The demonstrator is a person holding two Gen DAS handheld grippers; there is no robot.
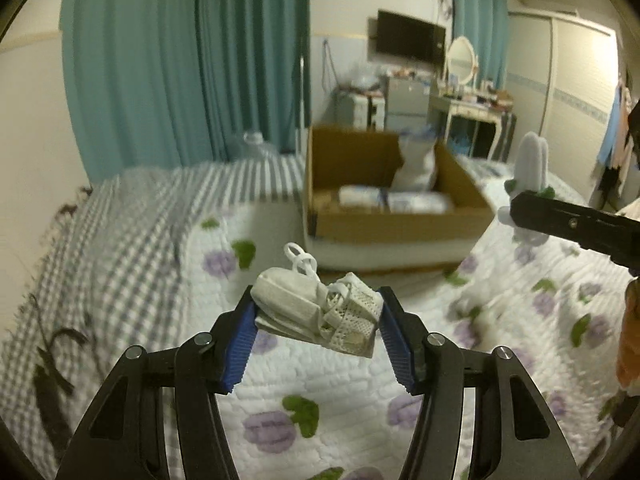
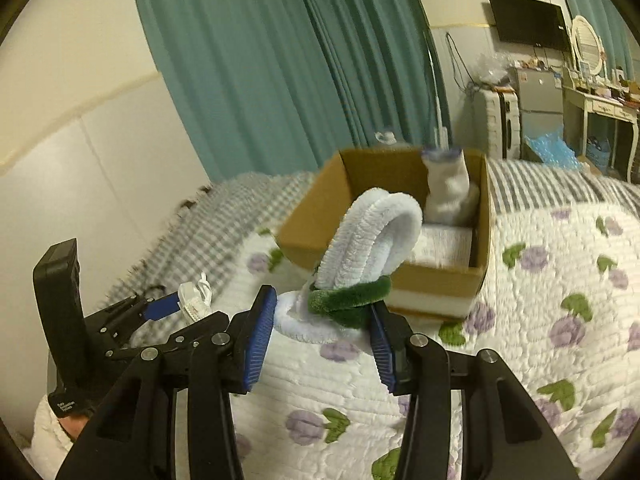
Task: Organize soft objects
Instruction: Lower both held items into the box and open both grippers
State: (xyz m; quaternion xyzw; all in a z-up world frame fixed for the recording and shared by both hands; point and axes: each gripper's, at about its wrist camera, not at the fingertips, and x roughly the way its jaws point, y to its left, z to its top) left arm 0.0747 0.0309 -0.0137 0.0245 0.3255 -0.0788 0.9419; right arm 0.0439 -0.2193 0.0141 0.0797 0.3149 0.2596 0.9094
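Note:
My left gripper (image 1: 318,312) is shut on a folded white mesh cloth item with looped straps (image 1: 320,312) and holds it above the bed; it also shows in the right wrist view (image 2: 195,298). My right gripper (image 2: 324,320) is shut on a fluffy white and green chenille flower (image 2: 360,252), also seen at the right of the left wrist view (image 1: 530,168). An open cardboard box (image 1: 400,222) stands on the bed ahead, with folded white towels (image 1: 394,198) and an upright white sock bundle (image 2: 448,192) inside.
The bed has a white quilt with purple flowers (image 1: 328,396) and a grey checked blanket (image 1: 132,232) on the left. Teal curtains (image 1: 188,60), a TV, a small fridge and a dressing table stand beyond the bed.

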